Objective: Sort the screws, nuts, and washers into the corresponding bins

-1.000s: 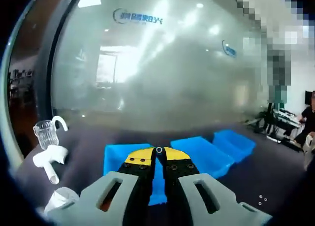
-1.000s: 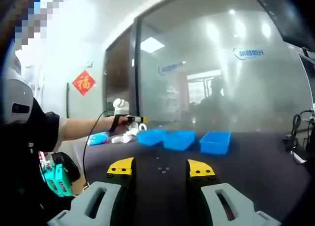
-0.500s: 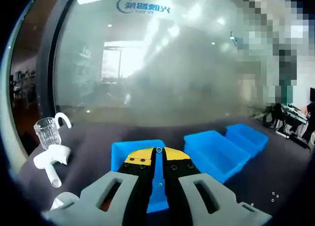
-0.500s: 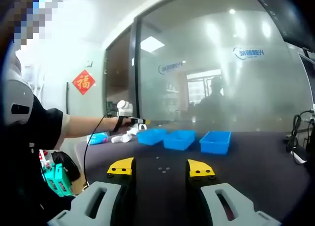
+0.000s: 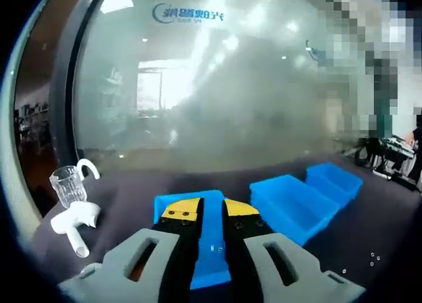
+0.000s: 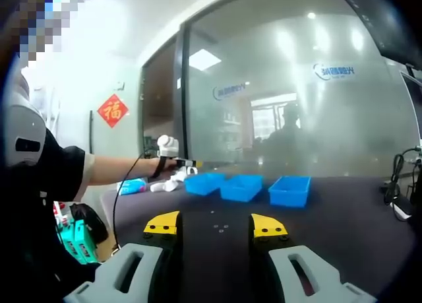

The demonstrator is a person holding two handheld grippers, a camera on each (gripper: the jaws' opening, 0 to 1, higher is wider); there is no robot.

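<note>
Three blue bins stand in a row on the dark table: the near bin (image 5: 191, 201), the middle bin (image 5: 287, 204) and the far bin (image 5: 333, 181). My left gripper (image 5: 211, 207) hovers over the near bin, jaws slightly open with nothing at the tips. A small pale piece (image 5: 212, 248) shows on that bin's floor. In the right gripper view the bins (image 6: 241, 186) stand further off, and a hand holds the left gripper (image 6: 184, 162) above the leftmost bin (image 6: 203, 182). My right gripper (image 6: 215, 225) is wide open, low over the table. A few small metal parts (image 6: 221, 226) lie just ahead of it.
A glass mug (image 5: 69, 184) and a white pipe fitting (image 5: 76, 218) sit left of the bins. More small parts (image 5: 374, 255) lie on the table at the lower right. Frosted glass wall behind. The person's arm (image 6: 109, 171) reaches in from the left; cables (image 6: 395, 197) lie at the right.
The left jaws have parted a little, and the small ring pinched at their tips is gone. The left view shifted slightly. The right gripper has stayed put.
</note>
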